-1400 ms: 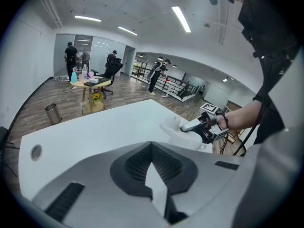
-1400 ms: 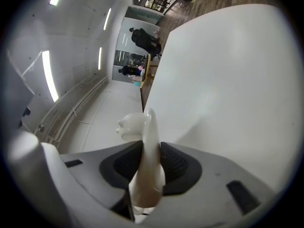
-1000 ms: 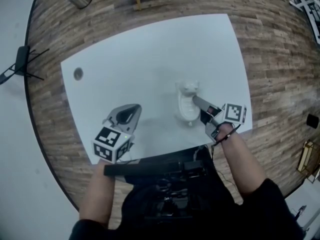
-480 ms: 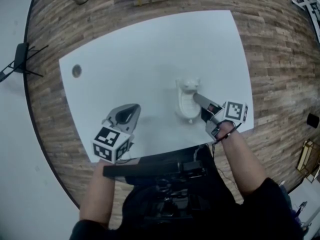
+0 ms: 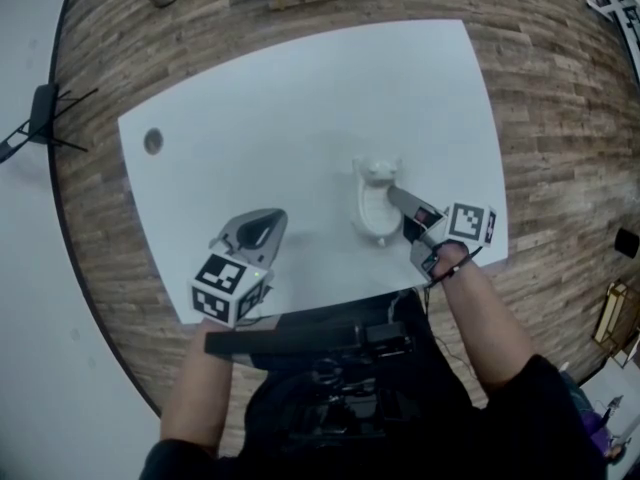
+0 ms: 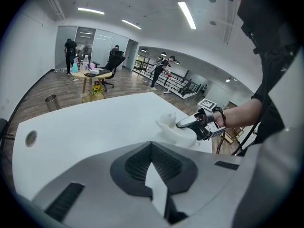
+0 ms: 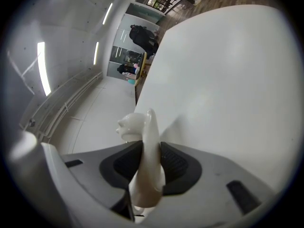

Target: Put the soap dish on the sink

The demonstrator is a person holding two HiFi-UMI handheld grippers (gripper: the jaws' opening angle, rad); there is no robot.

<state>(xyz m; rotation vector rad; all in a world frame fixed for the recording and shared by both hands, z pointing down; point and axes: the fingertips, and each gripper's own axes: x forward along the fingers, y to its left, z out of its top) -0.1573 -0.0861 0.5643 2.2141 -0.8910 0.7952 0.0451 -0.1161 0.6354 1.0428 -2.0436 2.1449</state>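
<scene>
A white soap dish (image 5: pixel 374 206), long and shallow with a small moulded animal figure at its far end, sits low over the right half of a white bench (image 5: pixel 300 108), near the front edge; no view shows whether it rests on the surface or is just clear of it. The right gripper (image 5: pixel 394 197) reaches in from the person's side, and the right gripper view shows its fingers clenched on the near rim of the dish, which stands edge-on between the dark pads. The left gripper (image 5: pixel 272 219) hangs apart to the left over bare bench, fingers closed together on nothing. Beyond the bench there is wood floor, and no sink appears in any view. The grasp looks made, so the step in hand is probably the carry. The next move likely calls for lifting the dish level, keeping the thin-rim grip firm, and finding the sink before lowering it.
</scene>
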